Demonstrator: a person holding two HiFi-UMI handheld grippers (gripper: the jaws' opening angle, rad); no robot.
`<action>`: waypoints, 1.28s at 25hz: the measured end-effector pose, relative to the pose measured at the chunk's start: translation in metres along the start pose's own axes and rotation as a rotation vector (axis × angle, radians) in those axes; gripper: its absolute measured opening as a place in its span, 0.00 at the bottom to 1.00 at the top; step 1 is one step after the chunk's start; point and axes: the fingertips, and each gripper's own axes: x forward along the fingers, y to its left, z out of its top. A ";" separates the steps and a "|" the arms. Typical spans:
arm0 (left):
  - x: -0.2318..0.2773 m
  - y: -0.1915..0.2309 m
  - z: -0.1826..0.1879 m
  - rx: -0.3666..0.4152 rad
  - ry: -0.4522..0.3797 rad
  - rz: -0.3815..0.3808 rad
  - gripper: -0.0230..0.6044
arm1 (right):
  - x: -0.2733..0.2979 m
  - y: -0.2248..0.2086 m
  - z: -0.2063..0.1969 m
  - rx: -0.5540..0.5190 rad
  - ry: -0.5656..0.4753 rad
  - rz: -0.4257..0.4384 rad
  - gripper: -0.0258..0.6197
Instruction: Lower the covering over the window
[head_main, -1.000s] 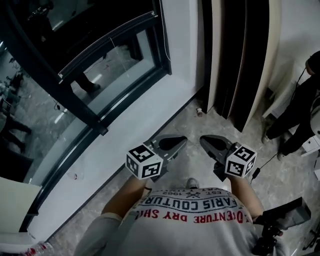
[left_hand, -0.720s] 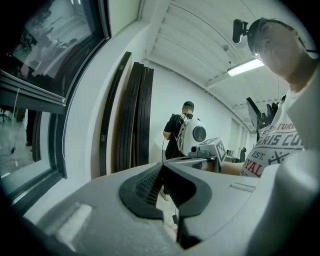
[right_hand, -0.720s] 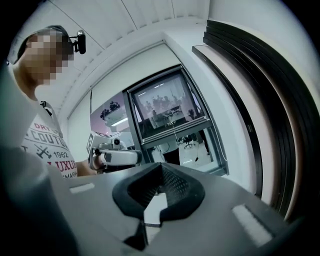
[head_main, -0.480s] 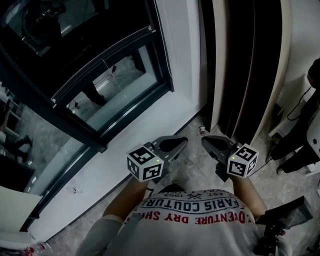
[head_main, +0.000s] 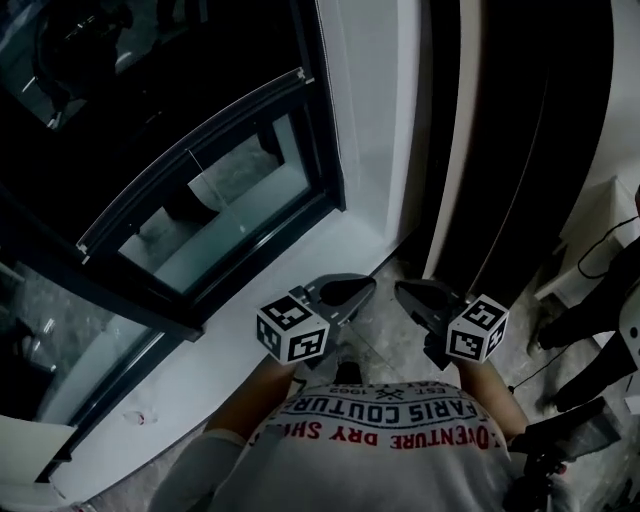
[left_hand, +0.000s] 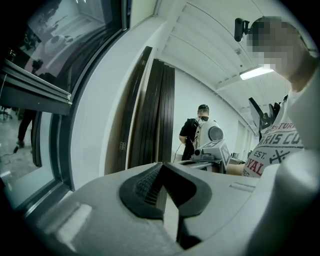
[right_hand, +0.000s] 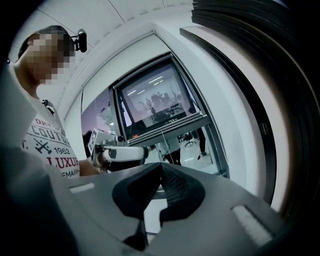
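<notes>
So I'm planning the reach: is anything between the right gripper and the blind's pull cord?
Nothing visible. The right gripper, shut and empty, faces the pull cord; the left gripper sits beside that line.

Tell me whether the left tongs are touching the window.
Apart. The head view shows the left tongs, shut and empty, with white wall between them and the window.

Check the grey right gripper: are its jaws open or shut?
Shut. The grey right gripper shows its black ribbed pads meeting at the tips, with nothing between them.
</notes>
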 end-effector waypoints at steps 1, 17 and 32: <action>0.002 0.017 0.006 -0.001 0.002 0.003 0.04 | 0.013 -0.011 0.007 0.002 0.003 -0.002 0.05; -0.015 0.217 0.082 0.010 -0.076 0.079 0.04 | 0.180 -0.091 0.090 -0.089 0.004 0.054 0.05; -0.006 0.300 0.096 -0.024 -0.066 0.188 0.04 | 0.290 -0.191 0.158 -0.141 -0.039 0.017 0.16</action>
